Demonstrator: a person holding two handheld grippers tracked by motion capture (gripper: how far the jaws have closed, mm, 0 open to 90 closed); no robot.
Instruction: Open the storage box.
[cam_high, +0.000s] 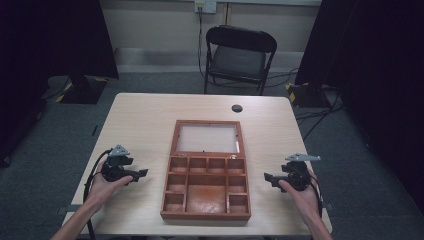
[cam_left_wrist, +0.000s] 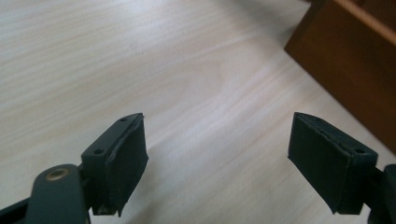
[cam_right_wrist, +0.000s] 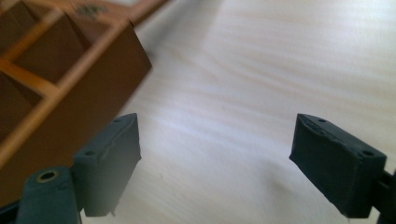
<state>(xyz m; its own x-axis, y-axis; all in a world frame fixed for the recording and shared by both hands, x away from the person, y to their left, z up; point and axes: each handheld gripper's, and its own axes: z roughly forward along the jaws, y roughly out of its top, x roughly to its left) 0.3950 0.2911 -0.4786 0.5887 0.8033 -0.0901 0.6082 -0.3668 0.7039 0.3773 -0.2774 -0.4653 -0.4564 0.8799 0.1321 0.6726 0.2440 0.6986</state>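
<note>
Black jaws stand wide apart on both tools, with nothing between them but bare tabletop. The left gripper (cam_high: 141, 173) rests on the table (cam_high: 140, 120) at about nine o'clock from the wooden box (cam_high: 206, 216), its jaws pointing toward three o'clock; in the left gripper view (cam_left_wrist: 217, 158) a corner of the box (cam_left_wrist: 345, 70) lies ahead at about one o'clock. The right gripper (cam_high: 269, 177) sits at three o'clock from the box, jaws facing nine o'clock, released and empty too; in the right gripper view (cam_right_wrist: 215, 163) the box (cam_right_wrist: 88, 93) lies at ten o'clock.

My judgement: this is the approach stage, nothing touched yet. The next move likely calls for both grippers to close in on the box's sides.

The box sits mid-table, reddish-brown, divided into empty compartments, its glass-paned lid (cam_high: 207, 137) swung fully open and lying flat toward twelve o'clock. A folding chair (cam_high: 240, 55) stands beyond.
</note>
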